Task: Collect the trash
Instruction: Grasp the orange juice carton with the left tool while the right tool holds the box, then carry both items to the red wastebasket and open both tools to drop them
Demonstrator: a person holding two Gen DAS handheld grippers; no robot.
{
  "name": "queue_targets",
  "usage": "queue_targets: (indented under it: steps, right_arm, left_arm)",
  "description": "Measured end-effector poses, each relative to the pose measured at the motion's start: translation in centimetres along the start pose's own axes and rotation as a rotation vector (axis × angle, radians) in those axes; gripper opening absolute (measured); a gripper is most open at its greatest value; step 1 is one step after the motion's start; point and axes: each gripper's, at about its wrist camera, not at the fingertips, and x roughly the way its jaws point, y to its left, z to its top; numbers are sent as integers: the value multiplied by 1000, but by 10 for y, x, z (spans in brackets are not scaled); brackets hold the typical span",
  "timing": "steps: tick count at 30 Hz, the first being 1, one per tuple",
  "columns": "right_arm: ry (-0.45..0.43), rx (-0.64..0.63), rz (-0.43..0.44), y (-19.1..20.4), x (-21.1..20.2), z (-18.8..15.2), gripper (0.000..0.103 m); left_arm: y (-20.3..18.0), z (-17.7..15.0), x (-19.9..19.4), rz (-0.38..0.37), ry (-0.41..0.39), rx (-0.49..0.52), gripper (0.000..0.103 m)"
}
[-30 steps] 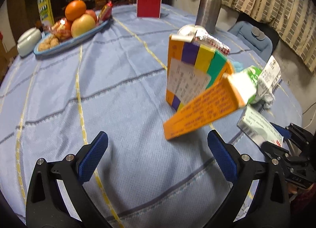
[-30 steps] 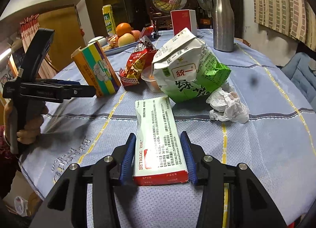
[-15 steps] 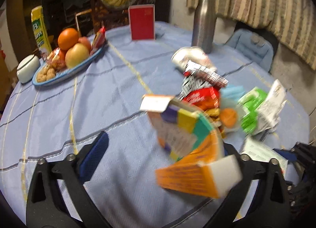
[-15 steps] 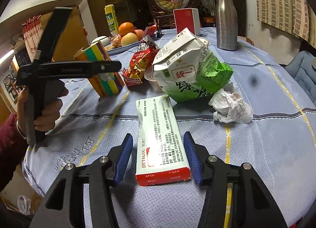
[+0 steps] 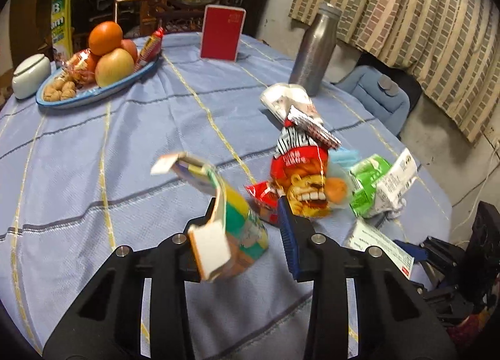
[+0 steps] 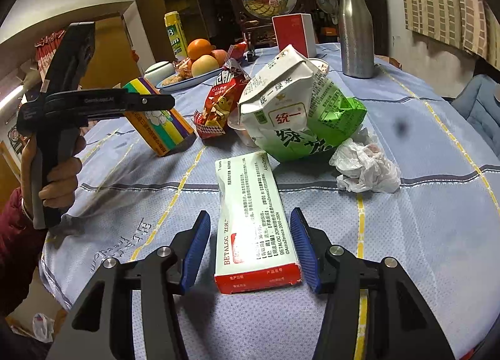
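Note:
My left gripper [image 5: 250,235] is shut on a striped orange, yellow, green and purple carton [image 5: 225,219], which tilts with its flap open; it also shows in the right wrist view [image 6: 156,122]. My right gripper [image 6: 250,247] is open around a white and red medicine box [image 6: 253,222] lying flat on the cloth, pads apart from its sides. Beyond lie a red snack bag [image 5: 300,179], a green and white milk carton [image 6: 297,113] and a crumpled tissue [image 6: 365,166].
A steel bottle [image 5: 312,47], a red box [image 5: 222,32], a blue fruit plate [image 5: 93,88] with oranges and apples, and a white jar [image 5: 30,74] stand at the far side of the blue-clothed table [image 5: 93,157]. A blue chair [image 5: 375,97] is at the right.
My left gripper has closed on the striped carton, which tipped over towards it. My right gripper has opened a little around the medicine box, which has not moved.

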Motion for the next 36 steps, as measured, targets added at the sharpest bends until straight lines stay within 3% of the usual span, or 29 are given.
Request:
queue_targets:
  steps: [4, 7, 10, 14, 19, 24, 36]
  right_arm:
    - [-2, 4, 2, -1, 0, 0, 53]
    - [-17, 23, 0, -3, -1, -1, 49]
    - [-23, 35, -16, -3, -1, -1, 44]
    - [-17, 37, -40, 1, -1, 0, 43]
    - [-31, 51, 5, 8, -16, 2, 43]
    - [-91, 30, 18, 19, -49, 5, 43]
    - [-214, 63, -65, 11, -128, -15, 43]
  left_arm:
    - [3, -4, 22, 43, 80, -14, 40]
    - [11, -3, 24, 23, 83, -46, 38]
    - [13, -1, 14, 70, 32, -41, 25]
    - [11, 1, -6, 55, -41, -36, 24]
    - [5, 1, -28, 22, -107, -27, 24]
    - [-10, -11, -49, 20, -151, 1, 24]
    - [-60, -38, -95, -107, -219, 22, 24]
